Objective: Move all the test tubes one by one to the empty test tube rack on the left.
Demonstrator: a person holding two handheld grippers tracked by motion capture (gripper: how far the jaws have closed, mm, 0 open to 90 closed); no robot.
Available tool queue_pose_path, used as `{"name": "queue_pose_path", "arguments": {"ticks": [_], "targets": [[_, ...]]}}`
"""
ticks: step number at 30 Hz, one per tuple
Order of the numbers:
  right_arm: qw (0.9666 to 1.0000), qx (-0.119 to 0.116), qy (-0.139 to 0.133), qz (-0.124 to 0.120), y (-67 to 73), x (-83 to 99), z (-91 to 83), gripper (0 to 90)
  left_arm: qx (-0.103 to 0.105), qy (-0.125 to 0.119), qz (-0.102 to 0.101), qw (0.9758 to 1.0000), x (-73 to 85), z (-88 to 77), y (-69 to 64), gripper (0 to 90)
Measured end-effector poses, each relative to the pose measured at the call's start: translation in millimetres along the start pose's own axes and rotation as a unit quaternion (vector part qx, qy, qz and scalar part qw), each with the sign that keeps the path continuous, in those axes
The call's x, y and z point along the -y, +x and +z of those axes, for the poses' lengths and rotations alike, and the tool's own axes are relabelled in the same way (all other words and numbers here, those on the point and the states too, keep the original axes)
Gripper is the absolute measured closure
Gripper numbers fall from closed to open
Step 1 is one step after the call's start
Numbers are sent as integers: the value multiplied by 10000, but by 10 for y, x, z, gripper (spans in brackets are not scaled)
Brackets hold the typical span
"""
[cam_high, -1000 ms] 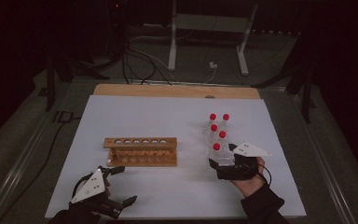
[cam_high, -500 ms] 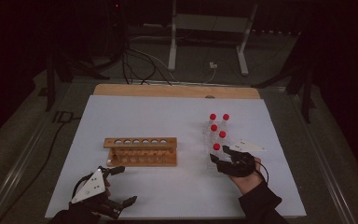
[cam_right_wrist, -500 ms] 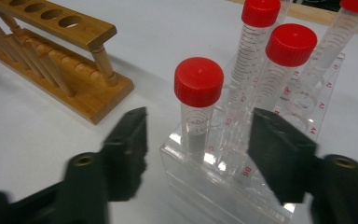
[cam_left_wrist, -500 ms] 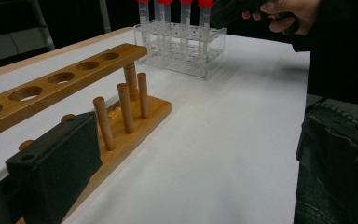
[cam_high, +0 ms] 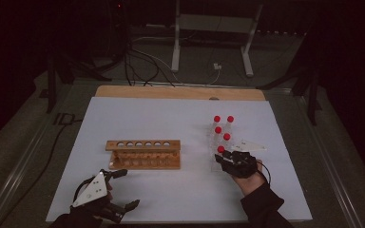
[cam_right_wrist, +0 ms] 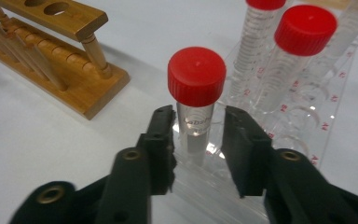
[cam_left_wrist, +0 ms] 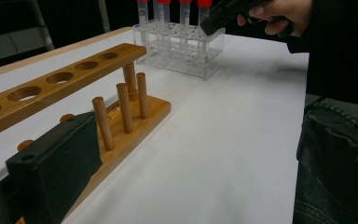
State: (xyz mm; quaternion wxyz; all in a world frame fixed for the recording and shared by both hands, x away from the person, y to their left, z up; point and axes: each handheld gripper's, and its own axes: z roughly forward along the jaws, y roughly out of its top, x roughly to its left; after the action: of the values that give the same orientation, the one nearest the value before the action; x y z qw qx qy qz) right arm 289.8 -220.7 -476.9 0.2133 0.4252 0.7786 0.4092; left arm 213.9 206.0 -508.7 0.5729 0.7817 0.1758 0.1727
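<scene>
A clear plastic rack (cam_high: pixel 215 164) at the right of the white mat holds several red-capped tubes (cam_high: pixel 226 136). My right gripper (cam_high: pixel 225 160) sits at the rack's near end. Its jaws have just been closing around the nearest tube (cam_right_wrist: pixel 196 126), which stands upright in the rack. The left pad is at the tube's wall, and a thin gap still shows at the right pad. An empty wooden tube rack (cam_high: pixel 143 154) stands mid-table. My left gripper (cam_high: pixel 127 189) rests open near the front left edge with nothing in it, its left jaw beside the wooden rack's (cam_left_wrist: pixel 98 88) end.
The white mat (cam_high: pixel 180 118) covers the table, with a wooden strip along its far edge. Cables and a metal stand lie on the dark floor beyond. A dark sleeve (cam_left_wrist: pixel 340 46) borders the right of the left gripper view.
My right gripper's jaws have narrowed from wide open to close around the nearest red-capped tube. The left gripper has stayed put.
</scene>
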Motion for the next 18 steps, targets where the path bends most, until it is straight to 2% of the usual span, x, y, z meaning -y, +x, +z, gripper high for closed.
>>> {"name": "queue_pose_path", "arguments": {"ticks": [6,11,18], "targets": [[10000,49,36,-57,30,-11,22,731,5,14,-6,10000,0,2,1,4],[9999,106,60,-121,56,-21,28,741,-1,-3,-6,10000,1,2,0,4],[9997,124,2,-190,62,-28,9,745,-59,154,-86,9998,1,17,5,4]]}}
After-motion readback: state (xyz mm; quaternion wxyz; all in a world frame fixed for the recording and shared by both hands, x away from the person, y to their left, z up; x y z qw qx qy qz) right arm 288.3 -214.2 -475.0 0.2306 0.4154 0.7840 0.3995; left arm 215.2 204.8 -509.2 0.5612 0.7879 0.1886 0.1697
